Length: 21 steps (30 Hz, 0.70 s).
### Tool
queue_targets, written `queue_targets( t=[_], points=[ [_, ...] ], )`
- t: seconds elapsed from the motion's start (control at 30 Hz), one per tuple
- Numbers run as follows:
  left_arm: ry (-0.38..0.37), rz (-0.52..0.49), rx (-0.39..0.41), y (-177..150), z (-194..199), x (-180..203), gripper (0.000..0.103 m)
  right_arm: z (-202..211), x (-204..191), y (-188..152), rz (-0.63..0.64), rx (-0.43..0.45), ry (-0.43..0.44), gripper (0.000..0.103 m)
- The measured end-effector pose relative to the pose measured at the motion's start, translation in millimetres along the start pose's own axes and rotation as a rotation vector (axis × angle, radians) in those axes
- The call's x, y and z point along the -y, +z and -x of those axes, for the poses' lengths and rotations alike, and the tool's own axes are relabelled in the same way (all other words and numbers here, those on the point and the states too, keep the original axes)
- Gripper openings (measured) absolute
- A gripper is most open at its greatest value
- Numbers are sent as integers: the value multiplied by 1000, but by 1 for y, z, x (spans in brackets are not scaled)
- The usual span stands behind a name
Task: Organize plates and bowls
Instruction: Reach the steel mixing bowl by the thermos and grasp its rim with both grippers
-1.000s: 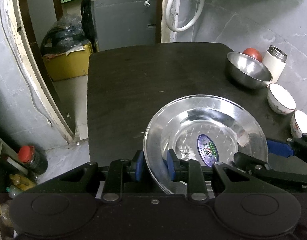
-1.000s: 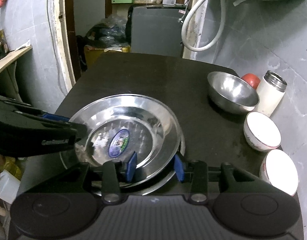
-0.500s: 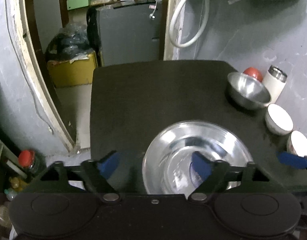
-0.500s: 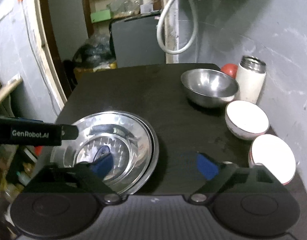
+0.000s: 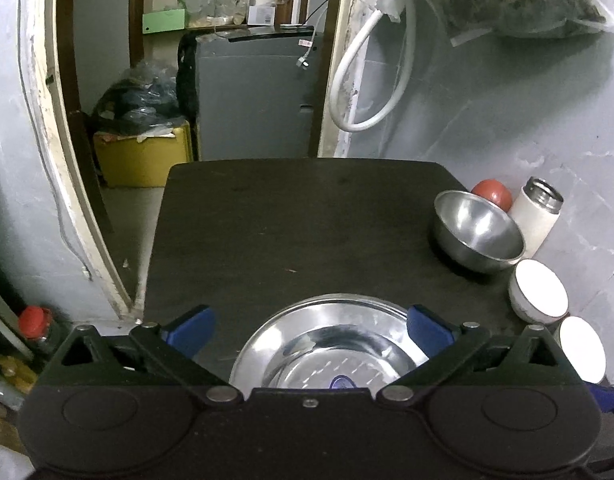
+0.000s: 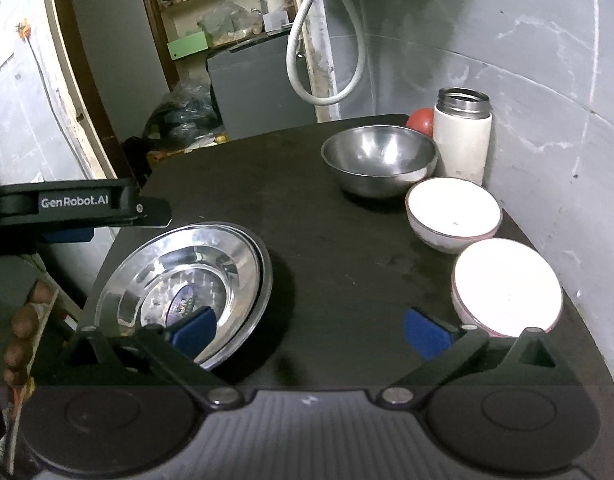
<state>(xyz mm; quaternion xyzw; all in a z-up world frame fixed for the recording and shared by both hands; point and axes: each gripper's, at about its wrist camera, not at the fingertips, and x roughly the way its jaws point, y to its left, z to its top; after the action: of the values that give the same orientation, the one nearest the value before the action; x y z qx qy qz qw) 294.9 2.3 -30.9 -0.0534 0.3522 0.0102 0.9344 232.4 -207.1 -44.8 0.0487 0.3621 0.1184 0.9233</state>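
— So, where are the plates?

— Stacked, one steel plate nested in another (image 6: 187, 280), near the front left corner of the dark table (image 6: 339, 248). A sticker shows in the middle of the top one.

— And the grippers?

— The left gripper (image 5: 309, 330) is spread wide above the stack, holding nothing. The right gripper (image 6: 309, 330) is spread wide too, one blue pad over the plates' near rim, the other just beside a white bowl (image 6: 507, 284).

— The bowls?

— Along the right wall: two white bowls, the second (image 6: 453, 214) behind the first, then a steel bowl (image 6: 381, 164) beside a white flask (image 6: 463, 136).
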Motion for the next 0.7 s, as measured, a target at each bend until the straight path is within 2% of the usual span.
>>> queue_targets(
  t=[0.37,0.7],
  points=[
    [118,-3,-5,-9,23,-2,102,11,23,-20,-8,4,95,103],
    [189,-42,19,-11,33,19,102,12,37,-13,30,15,133,103]
  ],
)
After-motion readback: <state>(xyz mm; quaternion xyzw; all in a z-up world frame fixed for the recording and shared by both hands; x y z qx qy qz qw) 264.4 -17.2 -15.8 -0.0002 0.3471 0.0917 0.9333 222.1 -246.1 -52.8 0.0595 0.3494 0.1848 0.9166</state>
